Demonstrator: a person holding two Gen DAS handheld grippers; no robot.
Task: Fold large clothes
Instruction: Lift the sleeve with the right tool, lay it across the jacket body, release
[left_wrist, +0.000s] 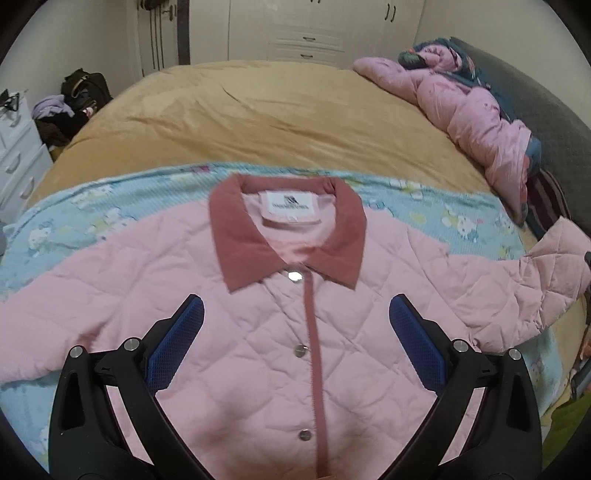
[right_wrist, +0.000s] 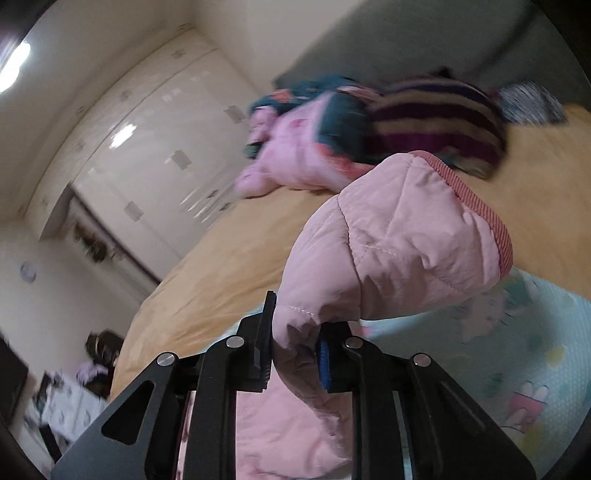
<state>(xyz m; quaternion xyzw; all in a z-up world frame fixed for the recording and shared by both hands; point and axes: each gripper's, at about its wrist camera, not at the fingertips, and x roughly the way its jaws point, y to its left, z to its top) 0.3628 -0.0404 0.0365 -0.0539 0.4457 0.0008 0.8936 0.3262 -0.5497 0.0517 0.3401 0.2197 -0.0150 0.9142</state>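
The right gripper (right_wrist: 295, 354) pinches the pink jacket's sleeve (right_wrist: 399, 243) (cuff ahead, raised). The left gripper (left_wrist: 295, 321) hangs wide apart above the jacket (left_wrist: 258, 332) front, holding nothing.

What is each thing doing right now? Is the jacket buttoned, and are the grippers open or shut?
Pink quilted jacket: spread front-up on the blue blanket, snapped closed.
Jacket sleeve: lifted off the bed, cuff up.
Left gripper: open, above the jacket, holding nothing.
Right gripper: shut on the sleeve.
Blue blanket: flat under the jacket.
Pink comforter: bunched up.
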